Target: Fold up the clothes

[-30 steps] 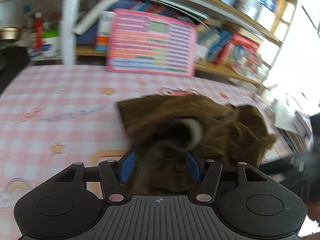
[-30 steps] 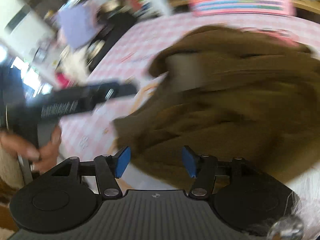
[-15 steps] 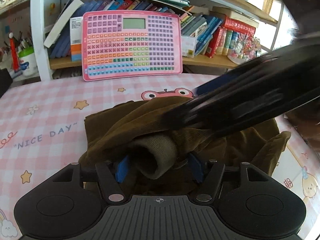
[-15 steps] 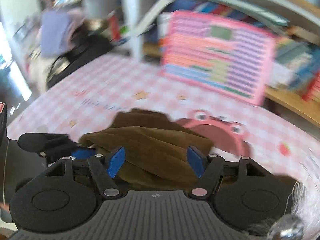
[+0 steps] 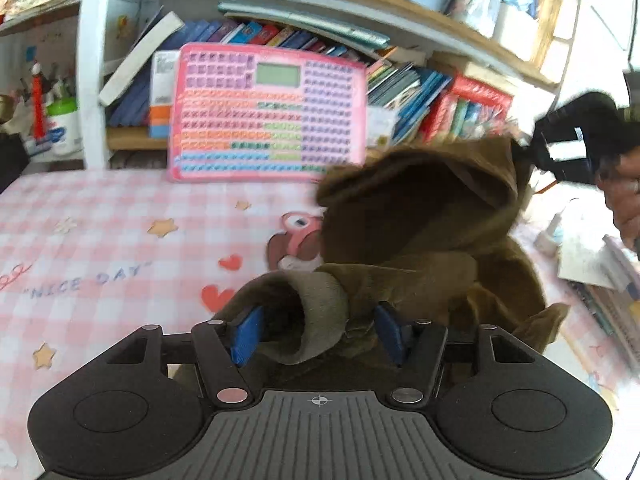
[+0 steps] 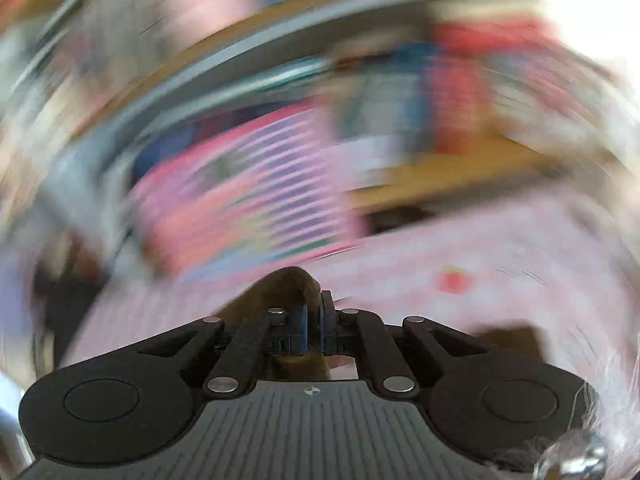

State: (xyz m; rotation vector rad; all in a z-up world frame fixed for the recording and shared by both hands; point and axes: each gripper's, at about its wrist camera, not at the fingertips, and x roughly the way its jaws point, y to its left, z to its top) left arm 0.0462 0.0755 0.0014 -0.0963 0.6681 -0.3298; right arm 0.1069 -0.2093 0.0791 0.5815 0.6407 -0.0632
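One brown garment [image 5: 420, 248] is all I have to fold, and it lies in a heap on the table [image 5: 100, 240], which has a pink checked cover with stars, two hearts and the words "NICE DAY". Two hand-held grippers work on it. My left hand-held gripper [image 5: 318, 334] stays low at the near edge of the heap; its jaws have just been closing, and one ribbed cuff [image 5: 320, 316] of the garment sits between the two blue pads [image 5: 246, 334]. The cuff fills the gap, but I cannot tell if the pads really press on it. My right hand-held gripper [image 6: 313, 322] has its jaws pressed together, and they pinch one thin fold of the brown cloth [image 6: 280, 288]. In the left wrist view this gripper [image 5: 568, 148] is at the far right, above the table, and one part of the garment hangs up toward it like an open flap. The right wrist view is much blurred. Behind the table stands one pink board with many rows of buttons [image 5: 268, 114], leaning against one bookshelf [image 5: 360, 12] full of books.
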